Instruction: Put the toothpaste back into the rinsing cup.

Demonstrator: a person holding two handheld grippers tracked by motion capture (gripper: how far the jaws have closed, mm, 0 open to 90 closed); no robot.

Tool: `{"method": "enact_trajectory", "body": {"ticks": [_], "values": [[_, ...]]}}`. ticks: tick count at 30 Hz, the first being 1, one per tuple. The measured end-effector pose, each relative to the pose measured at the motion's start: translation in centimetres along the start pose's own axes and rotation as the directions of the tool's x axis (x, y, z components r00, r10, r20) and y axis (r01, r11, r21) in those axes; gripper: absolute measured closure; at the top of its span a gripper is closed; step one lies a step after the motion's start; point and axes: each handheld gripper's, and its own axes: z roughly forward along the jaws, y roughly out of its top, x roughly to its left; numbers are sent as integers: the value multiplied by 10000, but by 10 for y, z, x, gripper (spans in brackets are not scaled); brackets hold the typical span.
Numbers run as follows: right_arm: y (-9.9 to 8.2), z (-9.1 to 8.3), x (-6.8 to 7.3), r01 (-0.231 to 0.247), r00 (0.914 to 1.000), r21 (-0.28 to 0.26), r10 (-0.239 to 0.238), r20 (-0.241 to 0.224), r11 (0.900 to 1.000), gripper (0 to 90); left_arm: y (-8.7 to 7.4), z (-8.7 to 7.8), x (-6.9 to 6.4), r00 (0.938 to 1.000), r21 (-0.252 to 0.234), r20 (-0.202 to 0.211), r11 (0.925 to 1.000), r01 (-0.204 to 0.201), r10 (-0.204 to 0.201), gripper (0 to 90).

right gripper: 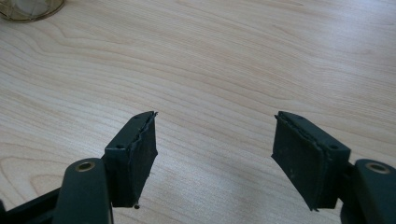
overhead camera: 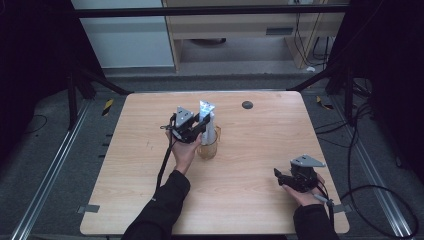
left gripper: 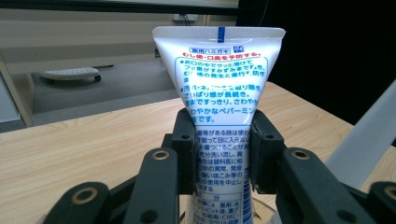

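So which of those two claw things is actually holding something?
The left gripper: its fingers clamp a white toothpaste tube over a glass cup. The right gripper is open.

wooden table (overhead camera: pixel 250 200), black round disc (overhead camera: pixel 247 104)

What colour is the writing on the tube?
Mostly blue on the white tube, with one red line; the left gripper view shows it best.

The toothpaste tube (left gripper: pixel 219 107) is white with blue and red print. It stands upright, flat crimped end up, its lower part inside a clear glass cup (overhead camera: pixel 208 146). The cup stands upright near the middle of the tabletop, somewhat toward the far edge.
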Motion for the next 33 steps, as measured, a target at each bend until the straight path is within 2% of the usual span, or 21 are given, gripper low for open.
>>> {"method": "enact_trajectory", "body": {"ticks": [8,19,23,28,31,33], "values": [[0,0,0,42,10000,10,-42,15,10000,302,-7,-3,-3,9995,539,58,9980,-325,322,669],[0,0,1,126,9999,-3,-126,59,9999,301,-7,-16,-3,9971,1070,89,9914,-755,750,659],[1,0,1,97,9999,-41,-97,33,9999,301,-10,-19,-3,9958,1407,179,9858,-918,902,652],[1,0,1,108,9999,-33,-108,51,9999,300,-14,-21,-1,9944,1779,81,9784,-1056,1058,620],[1,-1,1,122,9999,-44,-121,76,9999,300,-13,-26,2,9934,1985,45,9735,-1134,1148,547],[1,-1,1,98,9999,-36,-97,57,9999,300,-14,-28,5,9936,2299,86,9668,-1115,1125,495]]}}
